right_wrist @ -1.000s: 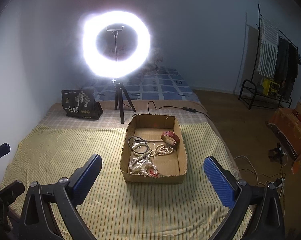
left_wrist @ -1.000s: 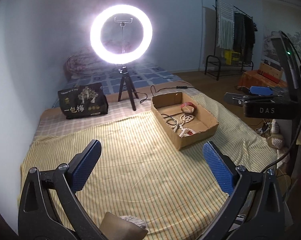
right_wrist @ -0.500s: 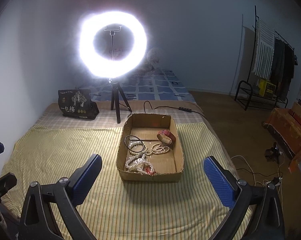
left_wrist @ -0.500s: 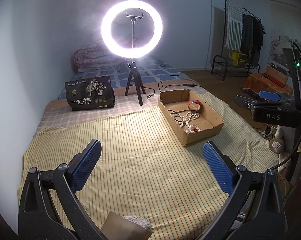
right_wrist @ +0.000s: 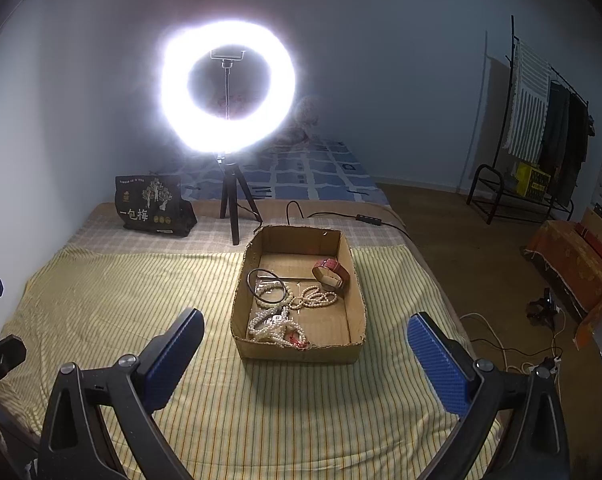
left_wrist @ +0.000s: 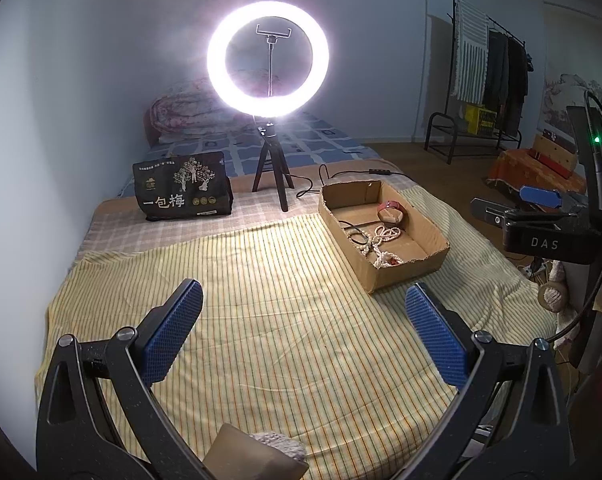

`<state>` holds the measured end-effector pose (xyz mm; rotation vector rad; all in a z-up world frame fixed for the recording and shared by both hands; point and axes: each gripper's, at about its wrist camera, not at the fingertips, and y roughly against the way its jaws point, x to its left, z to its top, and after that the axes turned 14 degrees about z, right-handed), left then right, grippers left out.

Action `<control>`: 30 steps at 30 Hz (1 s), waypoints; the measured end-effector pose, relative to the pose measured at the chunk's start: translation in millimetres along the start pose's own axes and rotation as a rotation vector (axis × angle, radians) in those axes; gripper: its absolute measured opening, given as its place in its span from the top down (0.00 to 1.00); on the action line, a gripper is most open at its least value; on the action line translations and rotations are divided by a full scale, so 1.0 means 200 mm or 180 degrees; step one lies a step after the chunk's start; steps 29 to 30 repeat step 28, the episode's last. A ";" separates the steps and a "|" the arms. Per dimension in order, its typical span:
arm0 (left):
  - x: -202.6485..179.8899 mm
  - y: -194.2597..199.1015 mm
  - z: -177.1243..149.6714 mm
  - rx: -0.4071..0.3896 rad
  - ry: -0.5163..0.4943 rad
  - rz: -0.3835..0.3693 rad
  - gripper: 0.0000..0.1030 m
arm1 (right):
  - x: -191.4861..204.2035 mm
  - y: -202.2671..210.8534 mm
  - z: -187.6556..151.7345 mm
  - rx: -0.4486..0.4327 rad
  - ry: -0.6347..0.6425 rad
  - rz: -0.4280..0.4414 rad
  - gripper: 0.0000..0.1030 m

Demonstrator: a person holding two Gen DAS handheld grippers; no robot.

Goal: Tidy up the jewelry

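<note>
A shallow cardboard box (right_wrist: pixel 297 354) stands on the yellow striped bedspread (right_wrist: pixel 101 288). In it lie pearl necklaces (right_wrist: pixel 275 326), a black ring-shaped bangle (right_wrist: pixel 266 286) and a red bracelet (right_wrist: pixel 331 274). My right gripper (right_wrist: pixel 304 354) is open and empty, held above the bed just in front of the box. My left gripper (left_wrist: pixel 303 330) is open and empty, to the left of the box (left_wrist: pixel 405 274), which shows at right in the left wrist view with the jewelry (left_wrist: pixel 383 240) inside.
A lit ring light on a small tripod (right_wrist: pixel 227 92) stands behind the box. A black printed bag (right_wrist: pixel 151 206) sits at the back left. A cable (right_wrist: pixel 333 216) runs behind the box. The bed's right edge drops to the floor; a clothes rack (right_wrist: pixel 541 120) stands far right.
Both grippers have shifted slightly: the box has drifted right in the left wrist view and come a little closer in the right wrist view. Both stay open and empty.
</note>
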<state>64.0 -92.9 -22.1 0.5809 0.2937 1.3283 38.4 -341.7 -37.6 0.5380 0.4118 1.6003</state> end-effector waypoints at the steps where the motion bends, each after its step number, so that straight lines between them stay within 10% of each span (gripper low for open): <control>1: 0.00 0.00 0.00 0.0000 0.0000 0.0003 0.00 | 0.00 0.00 0.00 -0.0003 0.0001 0.0002 0.00; 30: 0.00 -0.01 -0.01 -0.0007 0.0030 0.0072 0.00 | 0.00 -0.02 -0.02 0.0033 0.0026 -0.0007 0.00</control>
